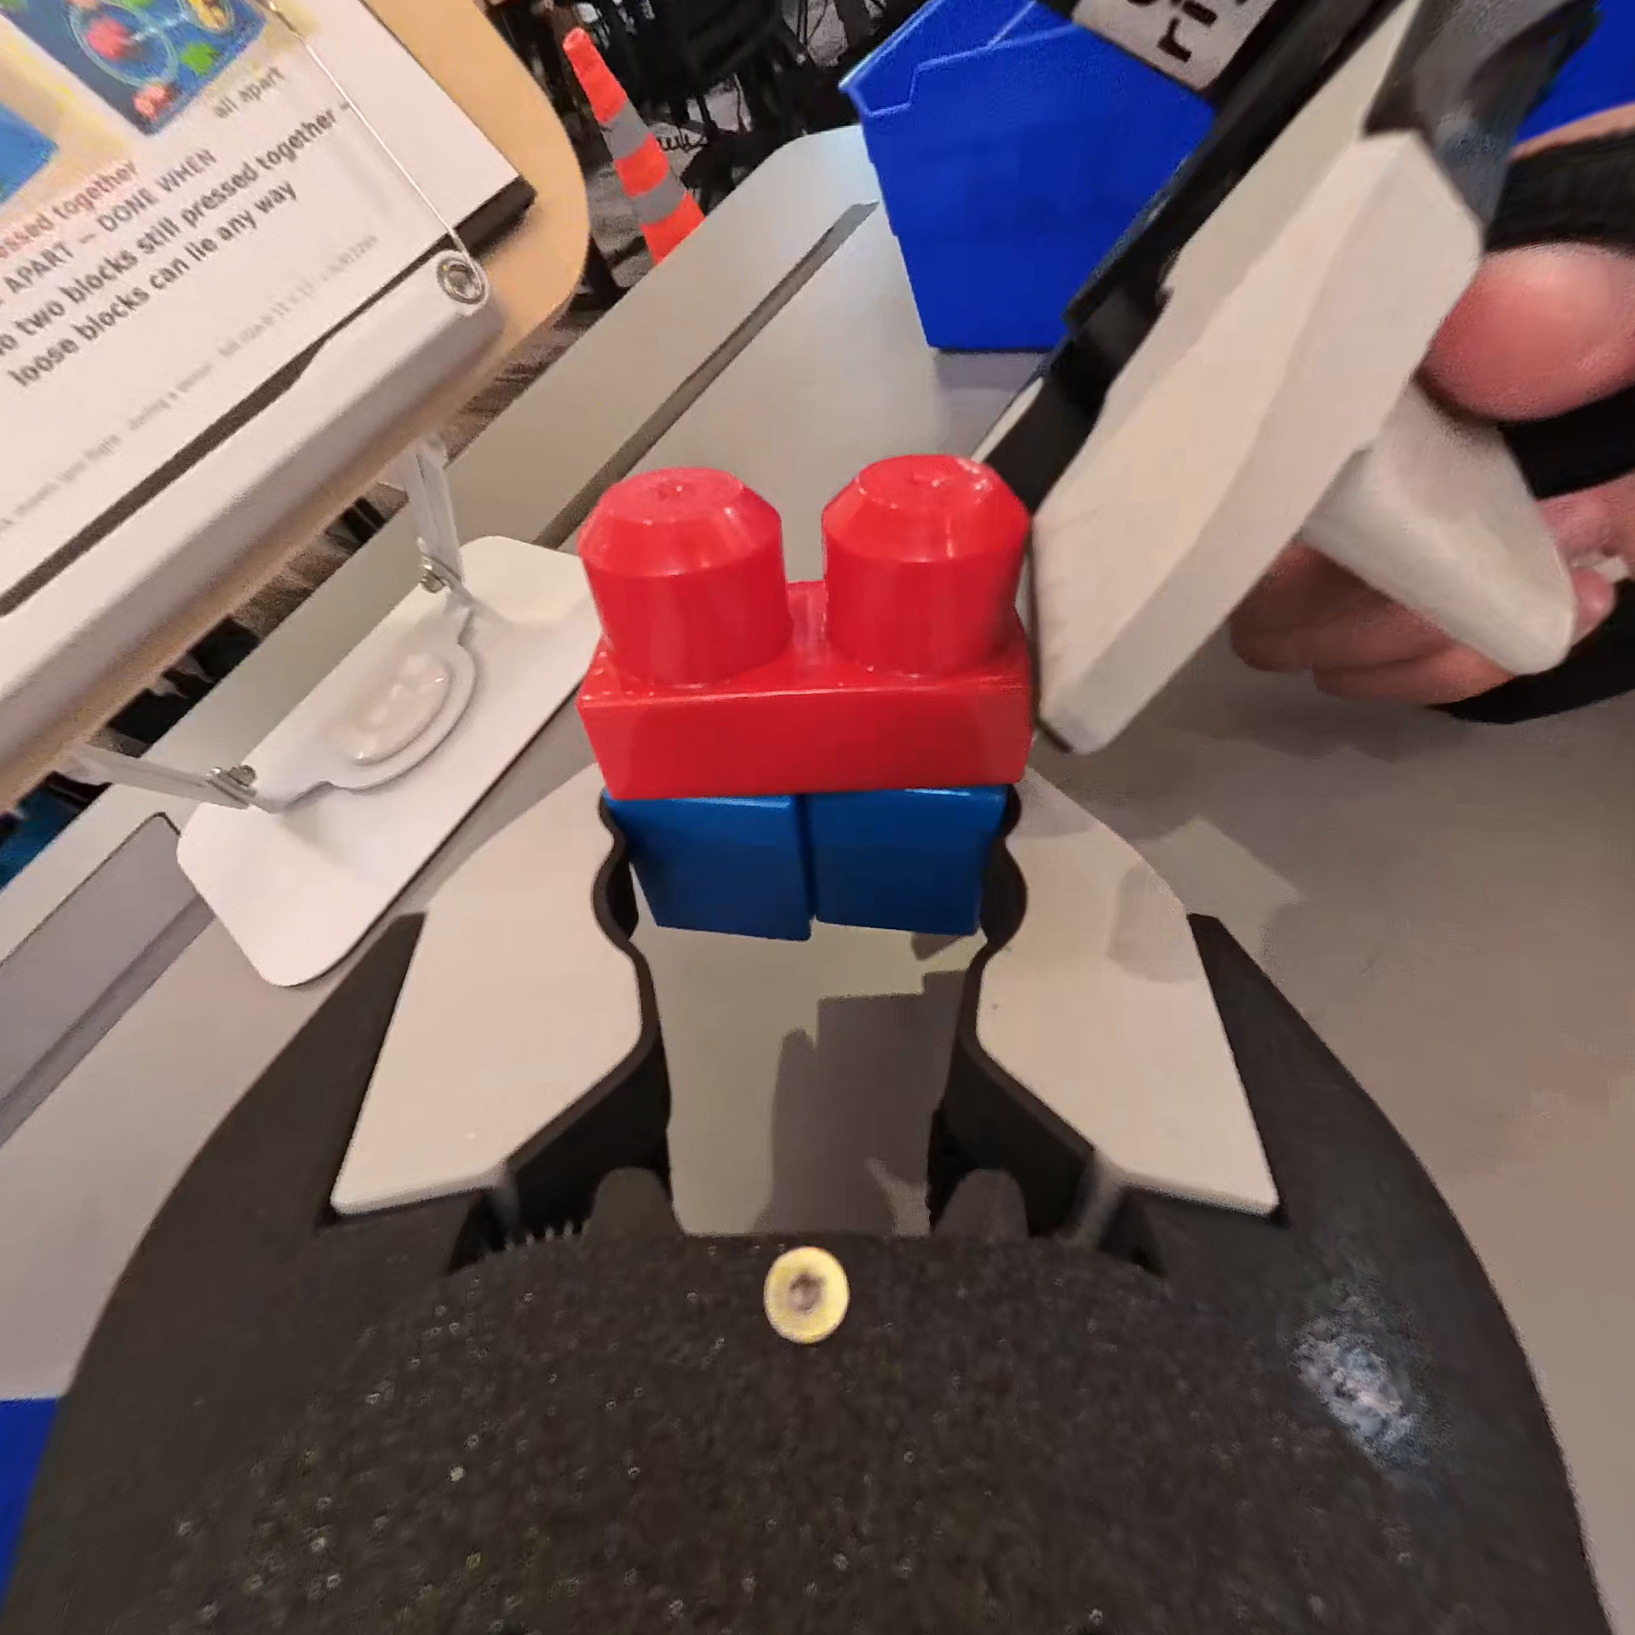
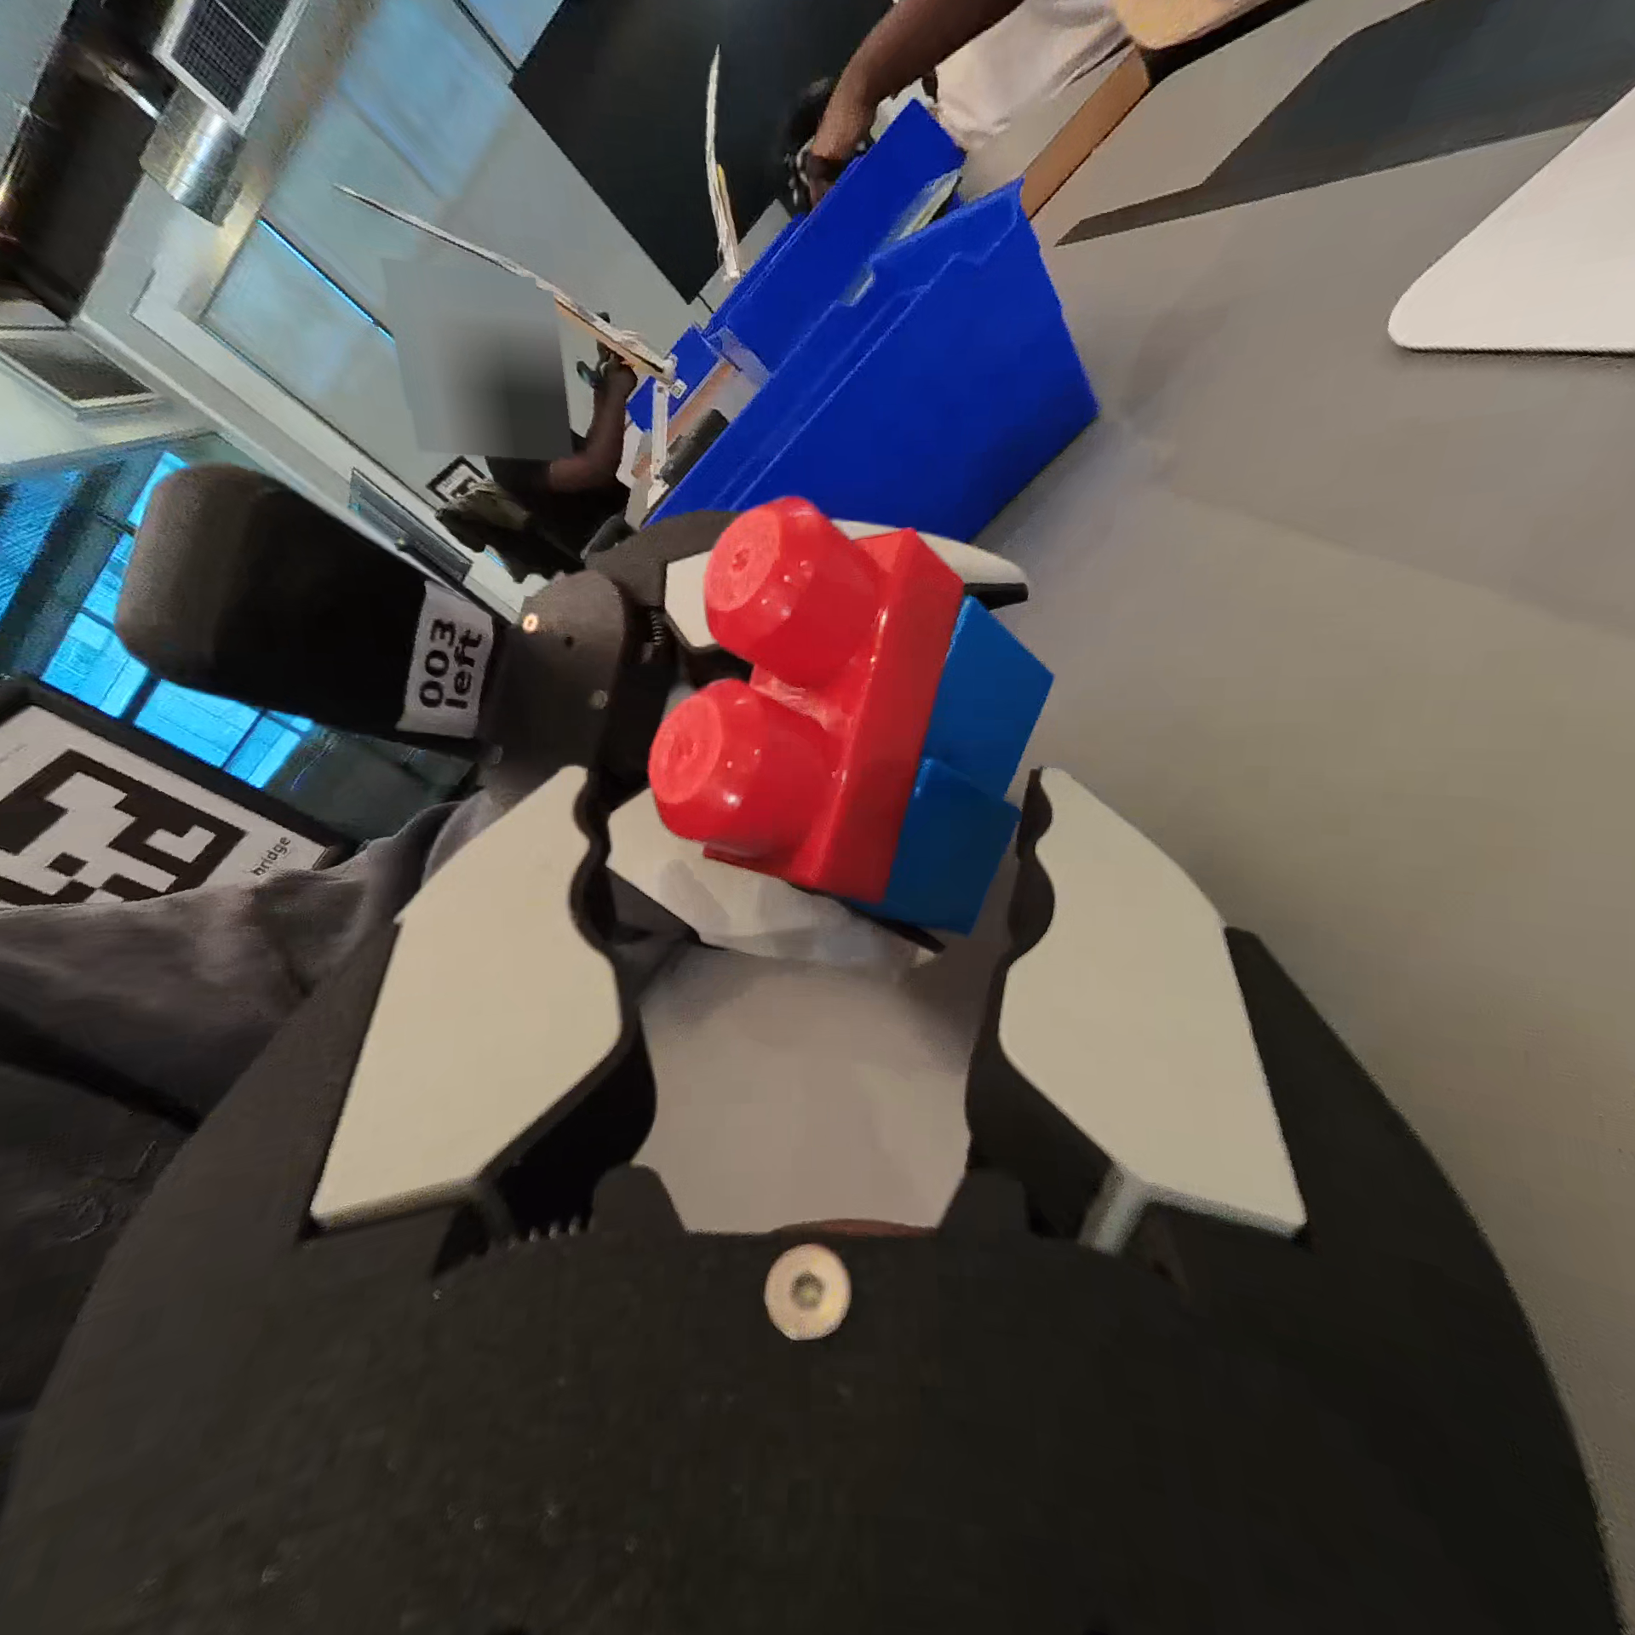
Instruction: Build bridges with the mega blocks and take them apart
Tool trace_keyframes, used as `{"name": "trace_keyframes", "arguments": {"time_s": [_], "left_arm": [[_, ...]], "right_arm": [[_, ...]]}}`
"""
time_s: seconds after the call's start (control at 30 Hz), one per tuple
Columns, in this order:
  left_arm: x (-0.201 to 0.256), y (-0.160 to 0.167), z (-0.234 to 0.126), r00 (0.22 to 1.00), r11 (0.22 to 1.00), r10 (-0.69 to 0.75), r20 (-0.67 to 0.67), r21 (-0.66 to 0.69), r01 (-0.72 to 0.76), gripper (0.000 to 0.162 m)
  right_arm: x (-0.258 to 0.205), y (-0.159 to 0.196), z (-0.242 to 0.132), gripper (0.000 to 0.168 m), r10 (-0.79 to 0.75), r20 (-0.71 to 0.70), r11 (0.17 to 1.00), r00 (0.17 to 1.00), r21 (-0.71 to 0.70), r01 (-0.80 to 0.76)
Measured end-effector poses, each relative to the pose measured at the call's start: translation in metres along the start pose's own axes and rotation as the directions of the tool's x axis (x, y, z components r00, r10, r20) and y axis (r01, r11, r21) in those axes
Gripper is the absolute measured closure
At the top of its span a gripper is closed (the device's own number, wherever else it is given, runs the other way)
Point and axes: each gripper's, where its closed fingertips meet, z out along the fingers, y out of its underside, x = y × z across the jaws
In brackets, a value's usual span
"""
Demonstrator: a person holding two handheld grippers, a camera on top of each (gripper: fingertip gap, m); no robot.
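Grey table (image 1: 1327,929) is running under everything, with a blue bin (image 1: 1017,195) sitting at its far side, a white stand base (image 1: 292,885) carrying an instruction sheet (image 1: 195,292) to my left, and an orange cone (image 1: 637,150) showing beyond the edge. I'm clamping my left gripper (image 1: 809,863) on the two blue blocks (image 1: 809,863), jaws narrowed against their outer sides. Red two-stud block (image 1: 805,655) is sitting pressed on top of the blue pair, studs up, whole stack raised off the table. I'm bringing my right gripper (image 2: 809,849) in from the side, jaws standing wide around the stack; the lower blue block is sitting just beside one fingertip (image 2: 1035,849), contact not clear. A hand (image 1: 1504,495) is gripping that tool's handle. Other people are working at more blue bins in the background
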Motion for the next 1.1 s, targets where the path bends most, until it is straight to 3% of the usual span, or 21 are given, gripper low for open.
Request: {"name": "trace_keyframes", "arguments": {"time_s": [0.1,0.17,0.23,0.3,0.47,0.6,0.7,0.87,1.03,1.1], "left_arm": [[0.009,-0.009,-0.005,0.999,0.998,0.037,-0.026,0.055,-0.036,0.086],[0.015,-0.017,-0.011,0.996,0.992,0.068,-0.053,0.112,-0.062,0.086],[0.020,-0.023,-0.015,0.994,0.986,0.076,-0.080,0.156,-0.063,0.086],[0.021,-0.030,-0.021,0.993,0.978,0.083,-0.081,0.199,-0.066,0.086],[0.015,-0.035,-0.029,0.996,0.970,0.062,-0.062,0.237,-0.046,0.087],[0.020,-0.043,-0.035,0.993,0.961,0.035,-0.109,0.278,-0.004,0.087],[0.024,-0.040,-0.031,0.993,0.965,0.056,-0.106,0.262,-0.026,0.086],[0.024,-0.036,-0.030,0.992,0.966,0.056,-0.115,0.259,-0.025,0.086],[0.037,-0.022,-0.018,0.984,0.978,0.158,-0.086,0.152,-0.143,0.071],[0.033,-0.028,-0.023,0.989,0.977,0.134,-0.064,0.176,-0.121,0.073]], "right_arm": [[-0.006,0.004,-0.001,0.080,0.134,0.121,0.991,0.983,-0.022,-0.133],[-0.023,0.010,-0.005,0.073,0.350,0.331,0.937,0.876,-0.110,-0.333],[-0.030,0.009,-0.010,0.073,0.471,0.439,0.878,0.765,-0.151,-0.454],[-0.041,0.005,-0.015,0.069,0.527,0.525,0.837,0.668,-0.186,-0.515],[-0.050,-0.006,-0.023,0.060,0.521,0.623,0.819,0.584,-0.171,-0.548],[-0.054,-0.001,-0.020,0.059,0.544,0.625,0.807,0.560,-0.209,-0.552],[-0.069,0.011,-0.015,0.073,0.551,0.635,0.818,0.541,-0.285,-0.499],[-0.069,0.014,-0.010,0.072,0.530,0.633,0.835,0.564,-0.274,-0.476],[-0.075,0.038,0.005,0.076,0.453,0.571,0.891,0.685,-0.312,-0.329],[-0.079,0.032,0.004,0.076,0.451,0.591,0.892,0.669,-0.296,-0.341]]}}
